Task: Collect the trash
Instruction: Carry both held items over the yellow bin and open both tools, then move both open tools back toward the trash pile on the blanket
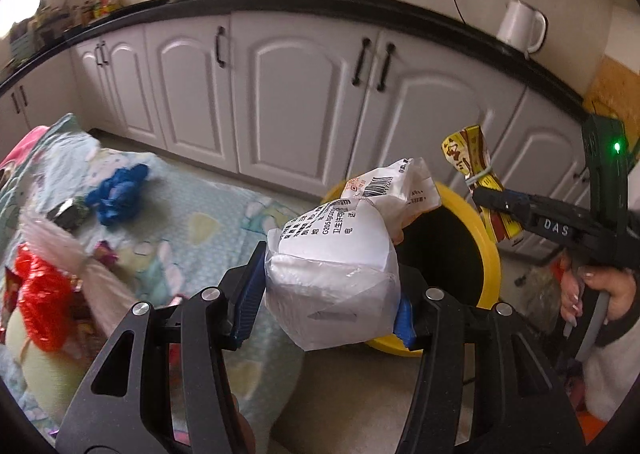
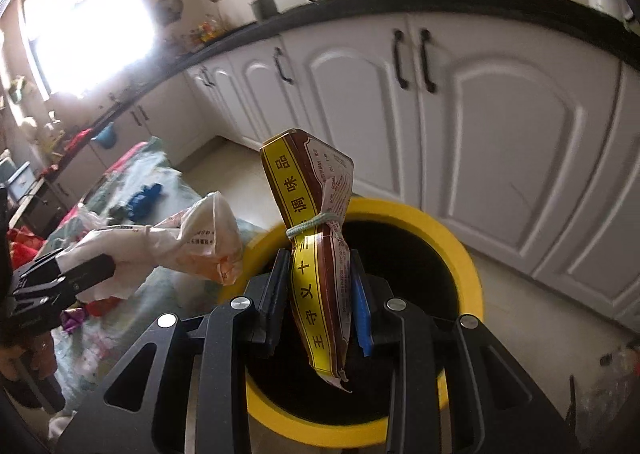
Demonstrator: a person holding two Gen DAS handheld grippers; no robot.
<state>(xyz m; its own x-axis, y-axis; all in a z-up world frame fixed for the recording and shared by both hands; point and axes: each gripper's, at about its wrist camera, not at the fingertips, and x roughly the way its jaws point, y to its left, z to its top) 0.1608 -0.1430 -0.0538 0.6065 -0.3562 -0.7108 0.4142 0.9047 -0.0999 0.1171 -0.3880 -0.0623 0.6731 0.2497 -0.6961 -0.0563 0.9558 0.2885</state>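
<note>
Left tool (image 1: 326, 290) clamped on white bag (image 1: 336, 266), right tool (image 2: 320, 302) clamped on yellow seasoning packet (image 2: 316, 238), both above yellow bin (image 2: 460, 250).

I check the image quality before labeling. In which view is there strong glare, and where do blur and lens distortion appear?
Right wrist view: the window is blown out to white and washes the wall beside it; the cabinet doors are smeared. Left wrist view: light is even; the white packet in the left tool is sharp, the blue bag soft. Both views: the countertop edge bows, with dark corners.
</note>
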